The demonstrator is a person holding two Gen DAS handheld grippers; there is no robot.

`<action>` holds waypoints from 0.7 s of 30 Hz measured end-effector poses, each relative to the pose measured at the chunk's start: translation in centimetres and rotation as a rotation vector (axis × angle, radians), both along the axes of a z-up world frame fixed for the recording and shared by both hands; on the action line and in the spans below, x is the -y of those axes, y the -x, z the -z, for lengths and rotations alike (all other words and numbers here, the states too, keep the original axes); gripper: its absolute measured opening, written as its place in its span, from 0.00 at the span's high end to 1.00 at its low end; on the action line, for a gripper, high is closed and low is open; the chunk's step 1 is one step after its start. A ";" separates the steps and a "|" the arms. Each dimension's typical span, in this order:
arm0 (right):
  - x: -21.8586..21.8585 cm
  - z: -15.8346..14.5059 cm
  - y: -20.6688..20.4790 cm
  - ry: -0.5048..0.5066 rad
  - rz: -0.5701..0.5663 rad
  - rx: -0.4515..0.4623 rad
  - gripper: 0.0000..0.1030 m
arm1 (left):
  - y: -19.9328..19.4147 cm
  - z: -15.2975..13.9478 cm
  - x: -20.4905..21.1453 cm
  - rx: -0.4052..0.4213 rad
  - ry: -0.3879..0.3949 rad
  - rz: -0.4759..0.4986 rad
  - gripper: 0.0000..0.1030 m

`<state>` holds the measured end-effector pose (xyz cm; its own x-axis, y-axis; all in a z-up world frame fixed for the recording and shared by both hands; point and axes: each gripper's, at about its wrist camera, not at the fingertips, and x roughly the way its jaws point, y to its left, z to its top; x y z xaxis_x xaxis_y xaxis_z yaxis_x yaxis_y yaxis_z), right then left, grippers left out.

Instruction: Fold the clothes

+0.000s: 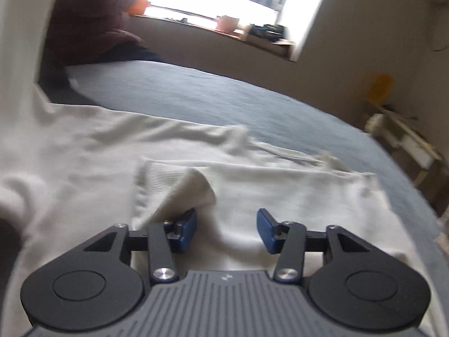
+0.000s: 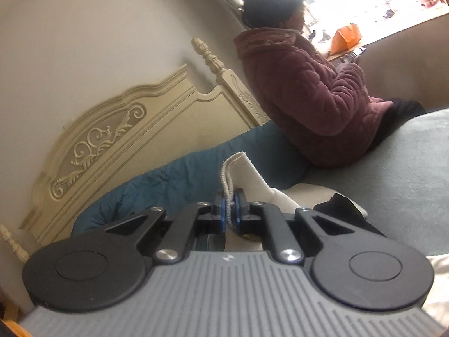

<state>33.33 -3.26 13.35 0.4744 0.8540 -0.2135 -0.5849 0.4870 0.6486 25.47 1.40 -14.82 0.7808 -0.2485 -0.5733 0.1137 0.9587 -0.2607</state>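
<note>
Over the grey bed (image 1: 224, 98) I hold my left gripper (image 1: 226, 231) spread wide above the white garment (image 1: 84, 151) lying rumpled on it, while my right gripper (image 2: 230, 210) pinches that garment's ribbed cuff (image 2: 244, 168) lifted off the bed.

Left gripper (image 1: 226, 230) jaws apart over white garment (image 1: 84, 168)

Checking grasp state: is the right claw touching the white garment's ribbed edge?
Touching. Right wrist view shows the right claw shut on the white garment's ribbed edge, fabric pinched between both blue pads.
</note>
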 end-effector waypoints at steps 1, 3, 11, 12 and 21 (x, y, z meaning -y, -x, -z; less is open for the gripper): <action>0.1 0.2 -0.1 -0.003 0.003 -0.004 0.95 | 0.5 -0.2 -0.5 0.026 -0.019 -0.042 0.56; 0.4 0.6 -0.3 -0.011 0.005 -0.012 0.95 | 1.8 -0.7 -1.7 0.082 -0.037 -0.100 0.51; 2.0 1.4 -0.6 -0.034 0.041 -0.025 0.95 | 2.4 -0.7 -2.6 0.059 -0.048 -0.112 0.45; 2.2 1.5 -0.6 -0.037 0.046 -0.026 0.95 | 2.4 -0.8 -2.7 0.048 -0.037 -0.120 0.45; 11.8 2.5 1.4 -0.090 0.199 -0.030 0.95 | 7.3 -1.6 -6.0 0.047 0.022 -0.154 0.45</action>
<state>31.91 -15.04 10.86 0.6302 0.7603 -0.1571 -0.4623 0.5301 0.7108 18.13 7.38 -13.17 0.8362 -0.1356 -0.5314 -0.0221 0.9599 -0.2796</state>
